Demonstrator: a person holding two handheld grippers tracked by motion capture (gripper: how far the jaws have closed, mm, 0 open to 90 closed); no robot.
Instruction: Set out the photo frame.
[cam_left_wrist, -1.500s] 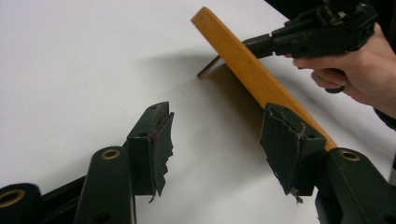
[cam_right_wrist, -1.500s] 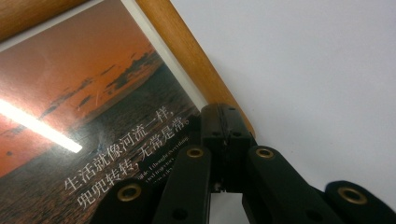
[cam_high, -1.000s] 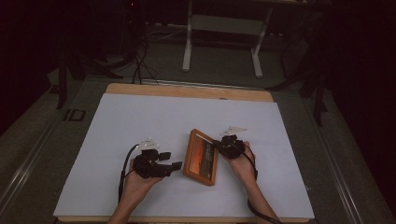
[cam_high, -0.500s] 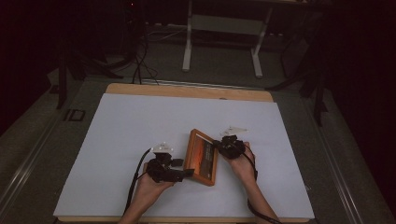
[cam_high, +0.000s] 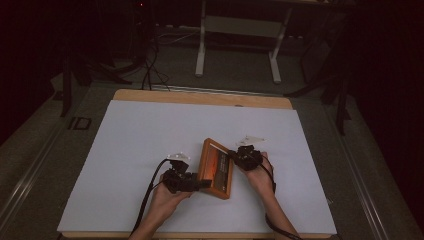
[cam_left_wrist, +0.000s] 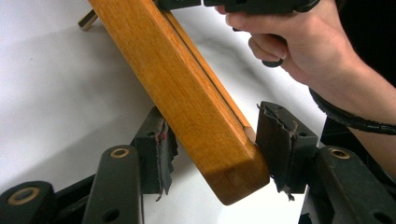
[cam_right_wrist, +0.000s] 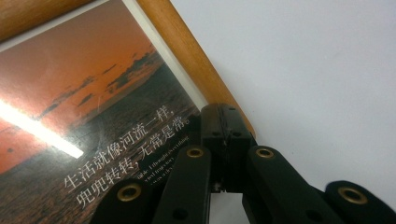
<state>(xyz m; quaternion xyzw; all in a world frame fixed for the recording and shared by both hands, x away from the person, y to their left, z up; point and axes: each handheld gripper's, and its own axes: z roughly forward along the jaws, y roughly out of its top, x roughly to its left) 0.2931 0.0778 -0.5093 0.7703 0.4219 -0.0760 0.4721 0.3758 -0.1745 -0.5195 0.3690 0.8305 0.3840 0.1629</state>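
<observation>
Left tool (cam_high: 192, 181) jaws just been closing, frame corner between pads, gaps either side. Right tool (cam_high: 241, 157) clamped on wooden picture frame (cam_high: 216, 169) right edge. Frame tilted, near front of white tabletop (cam_high: 140, 140); open room behind. Print: Chinese caption, sunset.

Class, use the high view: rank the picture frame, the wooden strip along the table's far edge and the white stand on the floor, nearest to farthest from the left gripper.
1. Picture frame: at the left gripper jaws, just right.
2. Wooden strip: table's far edge.
3. White stand: on the floor beyond the table.
</observation>
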